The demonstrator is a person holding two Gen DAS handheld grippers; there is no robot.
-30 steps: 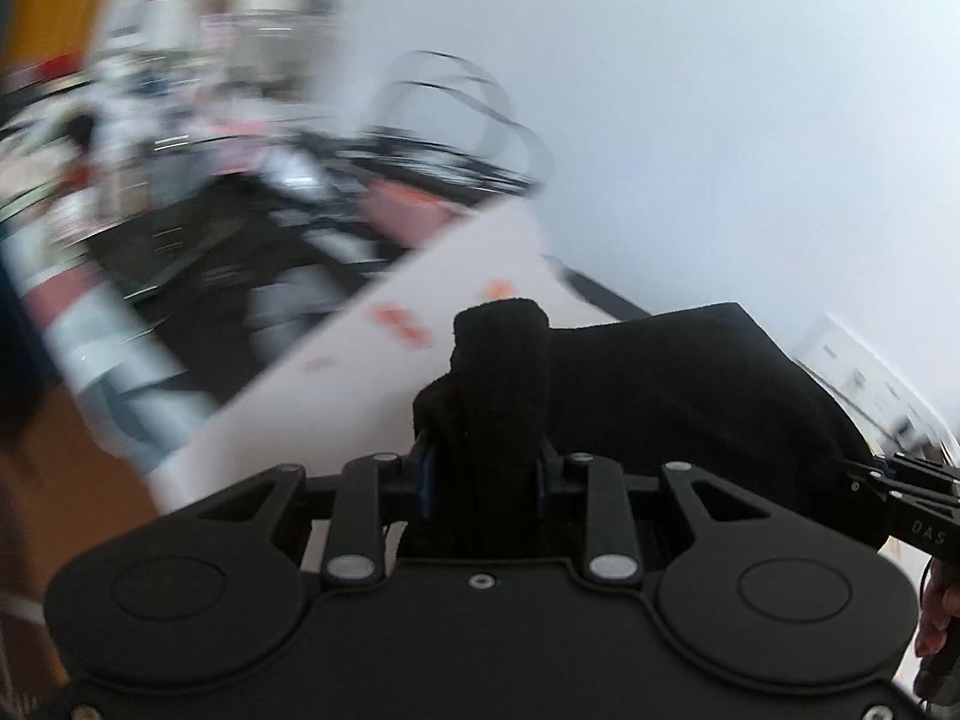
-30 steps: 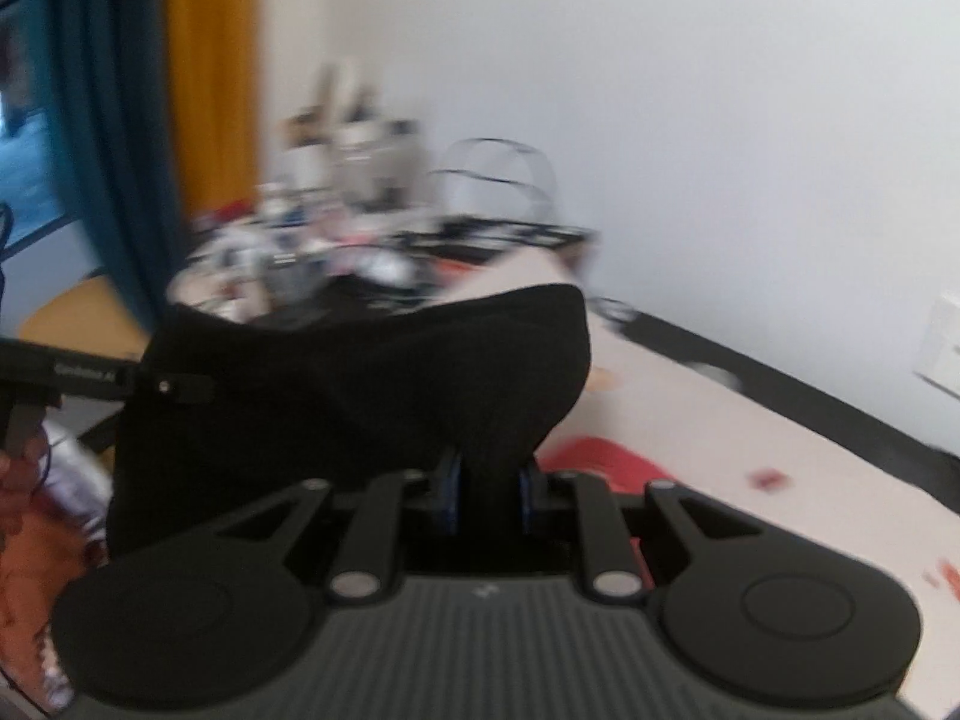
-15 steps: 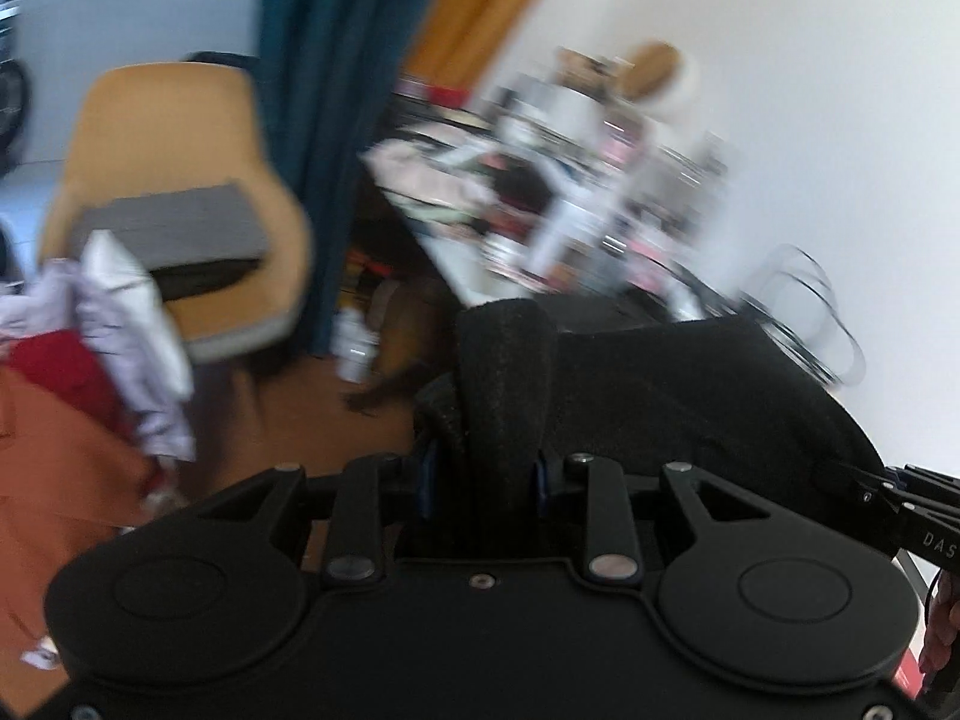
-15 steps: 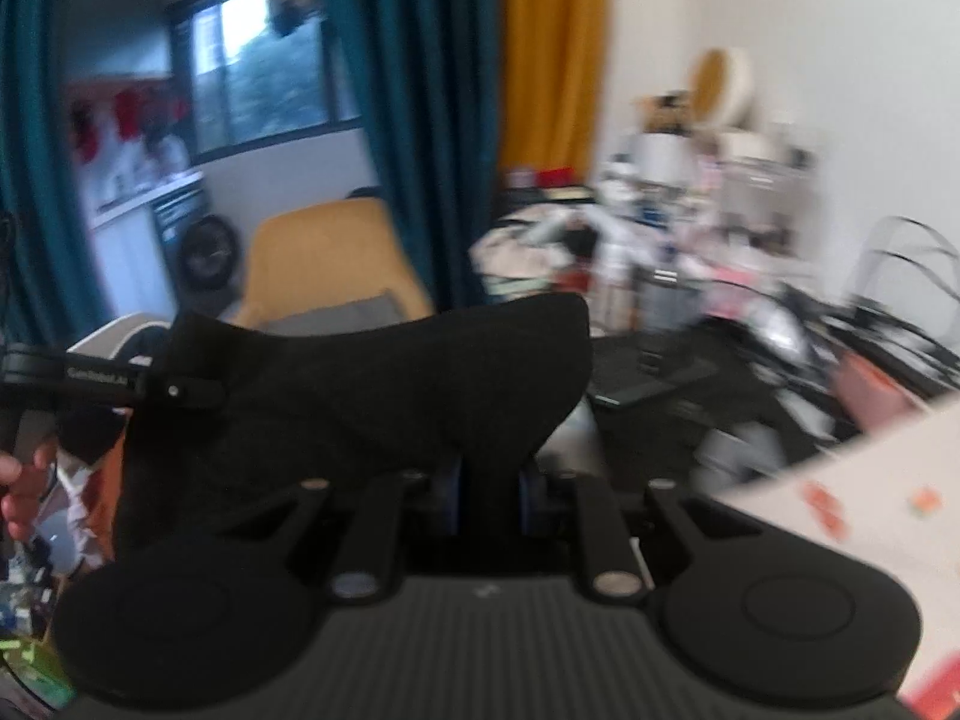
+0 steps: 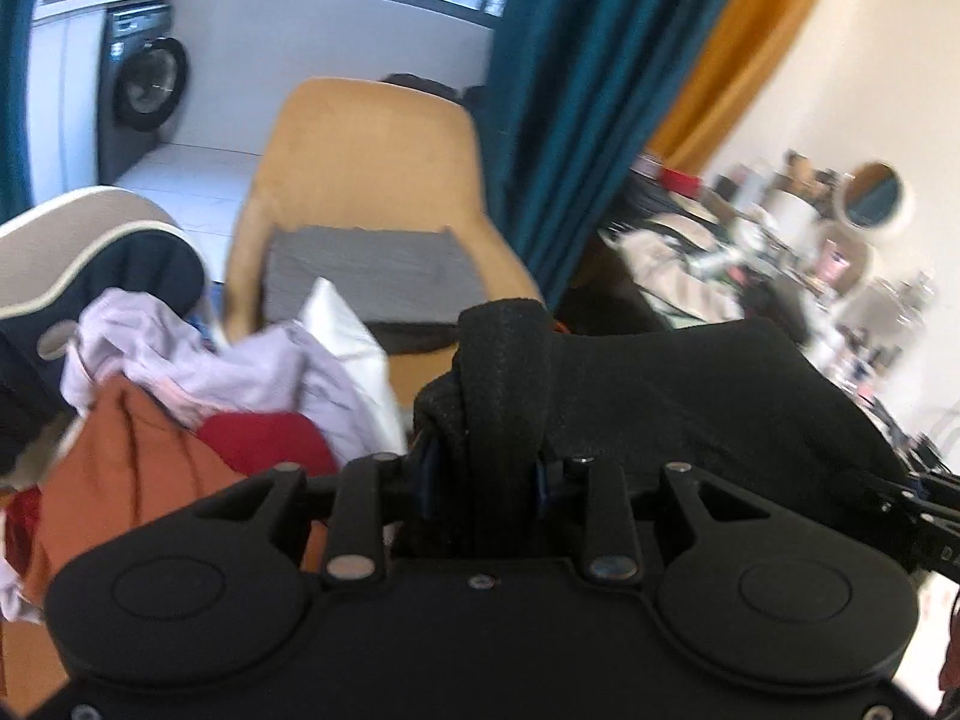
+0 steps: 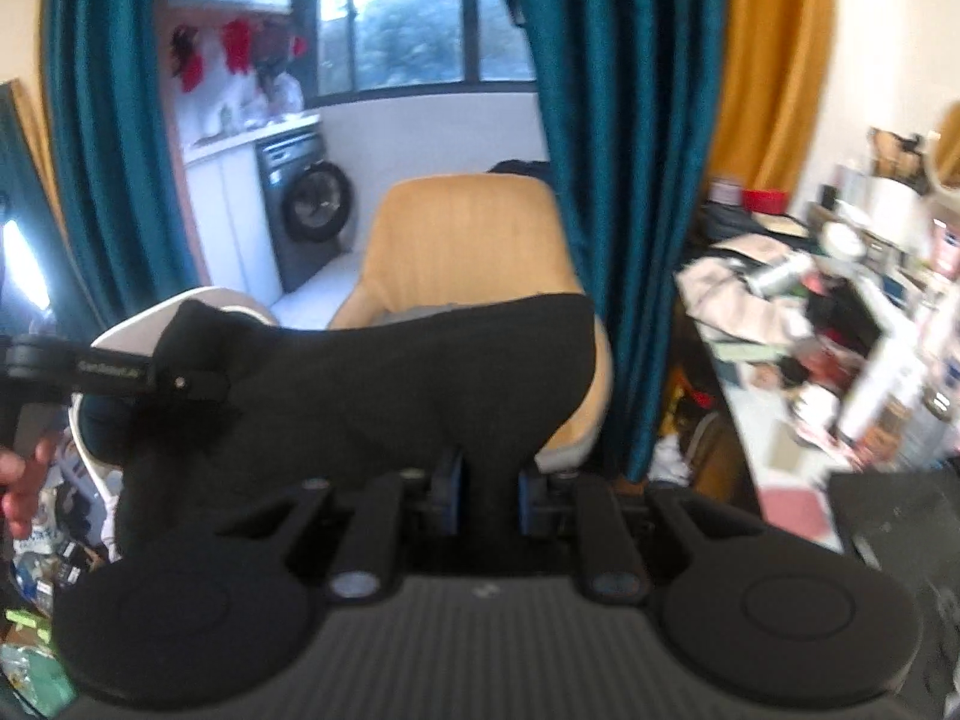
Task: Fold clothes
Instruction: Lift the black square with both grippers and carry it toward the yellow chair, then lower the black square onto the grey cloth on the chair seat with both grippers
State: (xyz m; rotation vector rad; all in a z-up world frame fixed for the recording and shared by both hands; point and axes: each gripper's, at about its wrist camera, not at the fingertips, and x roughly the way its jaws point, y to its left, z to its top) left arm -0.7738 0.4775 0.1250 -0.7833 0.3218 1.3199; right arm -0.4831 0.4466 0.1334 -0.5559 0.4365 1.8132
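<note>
Left wrist view: left claw (image 5: 480,474) nearly closed, pinching a bunched edge of the black garment (image 5: 690,396), which stretches toward 3 o'clock to the right claw (image 5: 918,498). Clothes pile (image 5: 198,408) at 9 o'clock; yellow chair (image 5: 372,180) at 12, grey cushion (image 5: 366,276) on its seat. Right wrist view: right claw (image 6: 489,498) nearly closed on the garment's other edge (image 6: 390,384); left claw (image 6: 198,387) at 9 o'clock; cluttered table (image 6: 840,324) at 3.

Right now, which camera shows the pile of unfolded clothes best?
The left wrist view: the pile of clothes, lilac, orange and red, lies in plain sight left of the yellow chair. In the right wrist view the held black garment hides that spot.
</note>
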